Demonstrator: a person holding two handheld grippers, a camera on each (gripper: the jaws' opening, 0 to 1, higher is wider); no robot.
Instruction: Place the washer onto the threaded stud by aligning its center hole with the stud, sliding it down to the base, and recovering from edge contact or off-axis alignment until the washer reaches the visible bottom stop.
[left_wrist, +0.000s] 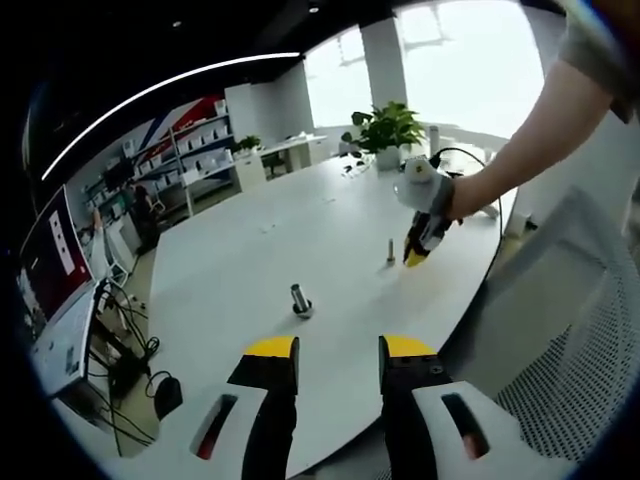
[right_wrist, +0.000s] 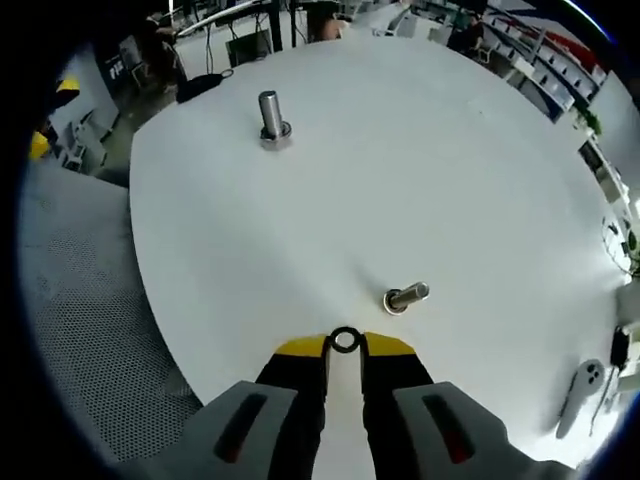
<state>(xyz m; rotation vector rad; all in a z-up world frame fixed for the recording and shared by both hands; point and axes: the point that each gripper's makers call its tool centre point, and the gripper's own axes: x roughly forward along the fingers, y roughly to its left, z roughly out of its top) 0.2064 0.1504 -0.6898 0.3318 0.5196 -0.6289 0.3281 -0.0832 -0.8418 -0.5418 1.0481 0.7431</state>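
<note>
washer (right_wrist: 345, 340) lower rim hidden between fingers (right_wrist: 300, 350), stud (left_wrist: 391, 250) tiny

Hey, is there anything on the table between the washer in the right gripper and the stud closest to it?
Nothing visible. The right gripper holds the washer at its tips, and only bare white table lies between it and the near stud. The second stud stands far off to the side.

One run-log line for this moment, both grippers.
right gripper: shut on washer, near stud, not yet on | left gripper: open, idle above white table | second stud: bare
</note>
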